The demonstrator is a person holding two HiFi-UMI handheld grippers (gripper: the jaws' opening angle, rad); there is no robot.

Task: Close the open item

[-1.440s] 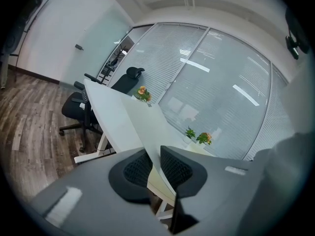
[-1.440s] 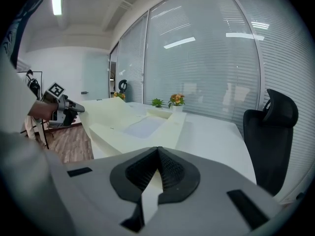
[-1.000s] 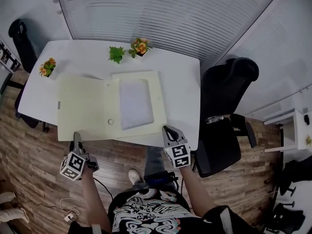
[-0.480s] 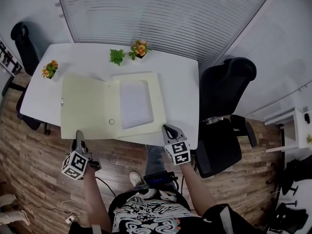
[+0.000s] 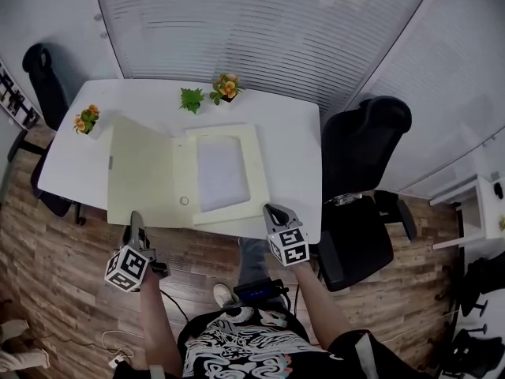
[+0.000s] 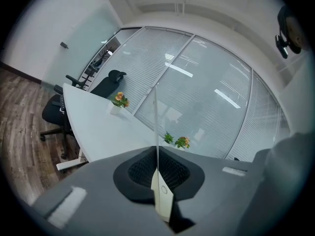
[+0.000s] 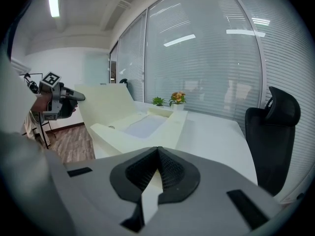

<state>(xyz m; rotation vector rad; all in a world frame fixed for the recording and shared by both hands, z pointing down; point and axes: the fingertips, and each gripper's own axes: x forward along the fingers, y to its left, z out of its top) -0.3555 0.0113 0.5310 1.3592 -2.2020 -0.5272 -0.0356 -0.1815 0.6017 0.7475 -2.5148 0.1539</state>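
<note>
A cream file box [image 5: 225, 172] lies open on the white table [image 5: 296, 144], its tray holding white paper. Its wide lid [image 5: 142, 172] is hinged at the tray's left and tilts up off the table. My left gripper [image 5: 136, 218] is at the lid's near edge and shut on it. In the left gripper view the lid [image 6: 156, 127] shows edge-on as a thin upright sheet pinched between the jaws of the left gripper [image 6: 157, 154]. My right gripper [image 5: 271, 208] is shut on the tray's near right corner. Cream card [image 7: 150, 193] shows between the jaws of the right gripper [image 7: 158, 151].
Three small potted plants stand on the table: one at the left end [image 5: 87, 119], two at the back [image 5: 190, 99] [image 5: 227, 87]. Black office chairs stand at the right [image 5: 363, 188] and far left [image 5: 43, 77]. Window blinds run behind the table; the floor is wood.
The lid has swung up off the table and looks narrower from above. My left gripper has moved right with the lid's edge. The right gripper has stayed at the tray's corner.
</note>
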